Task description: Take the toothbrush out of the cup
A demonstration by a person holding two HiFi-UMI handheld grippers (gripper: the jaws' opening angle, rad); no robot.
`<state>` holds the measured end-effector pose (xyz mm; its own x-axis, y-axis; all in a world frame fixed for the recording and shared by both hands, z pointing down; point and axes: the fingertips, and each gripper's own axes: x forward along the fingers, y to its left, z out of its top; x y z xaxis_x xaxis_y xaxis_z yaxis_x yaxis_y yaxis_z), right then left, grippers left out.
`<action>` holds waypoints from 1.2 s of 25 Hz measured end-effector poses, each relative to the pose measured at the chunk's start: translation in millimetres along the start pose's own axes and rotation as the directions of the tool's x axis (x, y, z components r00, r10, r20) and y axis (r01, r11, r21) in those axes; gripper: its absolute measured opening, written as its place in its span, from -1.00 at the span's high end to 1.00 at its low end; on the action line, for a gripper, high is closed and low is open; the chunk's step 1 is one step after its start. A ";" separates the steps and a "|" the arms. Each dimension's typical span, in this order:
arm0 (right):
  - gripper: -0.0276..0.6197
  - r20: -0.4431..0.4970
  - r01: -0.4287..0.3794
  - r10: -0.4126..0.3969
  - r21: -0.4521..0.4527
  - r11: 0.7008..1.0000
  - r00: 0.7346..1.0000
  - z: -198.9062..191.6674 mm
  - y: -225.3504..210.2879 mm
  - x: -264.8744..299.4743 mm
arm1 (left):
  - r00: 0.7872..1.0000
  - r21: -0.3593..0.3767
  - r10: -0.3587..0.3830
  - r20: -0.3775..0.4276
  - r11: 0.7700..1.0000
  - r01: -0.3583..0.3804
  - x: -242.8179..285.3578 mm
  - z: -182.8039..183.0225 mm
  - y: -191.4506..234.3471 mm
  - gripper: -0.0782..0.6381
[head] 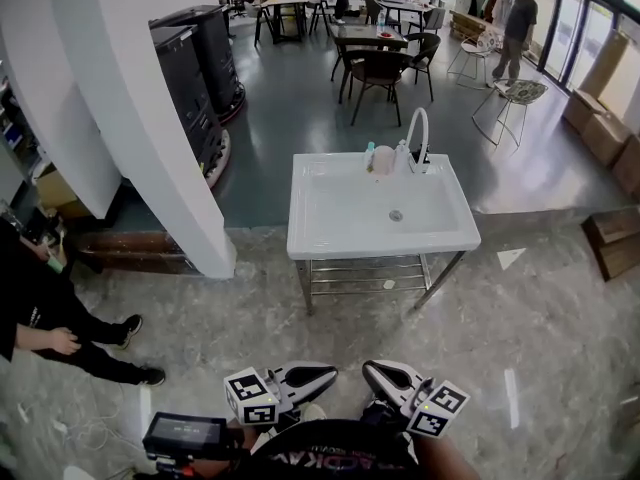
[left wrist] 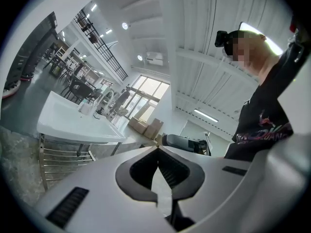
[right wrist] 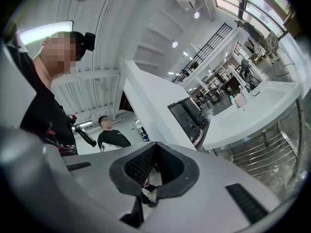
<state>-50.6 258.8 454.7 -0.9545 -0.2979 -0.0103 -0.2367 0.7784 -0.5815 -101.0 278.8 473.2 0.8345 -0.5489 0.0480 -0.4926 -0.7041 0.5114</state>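
Observation:
A white sink (head: 330, 230) on a steel frame stands a few steps ahead. At its back rim a pale cup (head: 383, 159) sits between two small bottles beside the white tap (head: 417, 133); the toothbrush is too small to make out. Both grippers hang low against the person's body, far from the sink. The left gripper (head: 330, 371) and right gripper (head: 368, 368) are shut with nothing in them. In the left gripper view the left gripper (left wrist: 157, 148) points up, with the sink (left wrist: 73, 125) at left. The right gripper (right wrist: 154, 144) also tilts up, with the sink (right wrist: 252, 111) at right.
A thick white pillar (head: 130, 118) rises left of the sink, with black cabinets (head: 200, 68) behind it. A person (head: 40, 318) crouches at far left. Chairs and tables (head: 380, 58) stand beyond the sink, cardboard boxes (head: 600, 128) at right, and a standing person (head: 518, 28) far back.

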 end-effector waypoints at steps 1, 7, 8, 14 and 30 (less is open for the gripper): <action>0.89 0.000 -0.004 0.004 -0.001 1.000 1.000 4.6 -5.3 -3.4 | 1.000 0.002 0.007 0.002 1.000 -0.007 6.6 1.9 1.6 0.76; 0.89 -0.002 -0.014 0.014 0.000 1.000 1.000 34.3 -37.8 -24.2 | 0.999 0.023 0.031 0.022 0.999 -0.032 49.1 20.2 12.5 0.76; 0.89 -0.002 -0.014 0.014 0.003 1.000 1.000 39.0 -44.7 -28.4 | 0.999 0.024 0.032 0.024 0.999 -0.033 57.6 22.3 13.7 0.76; 0.89 0.001 -0.028 0.028 0.018 0.999 1.000 62.1 -79.7 -47.6 | 0.999 0.022 0.048 0.014 0.999 -0.048 101.6 24.8 21.9 0.76; 0.89 0.027 -0.041 0.040 0.031 0.999 0.999 121.0 -158.2 -119.2 | 0.990 0.080 0.140 0.036 0.987 -0.142 200.8 57.8 49.4 0.76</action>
<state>122.6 104.3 449.6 -0.9579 -0.2815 -0.0556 -0.1918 0.7722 -0.6057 27.9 107.7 458.5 0.7480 -0.6578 0.0883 -0.6245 -0.6524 0.4295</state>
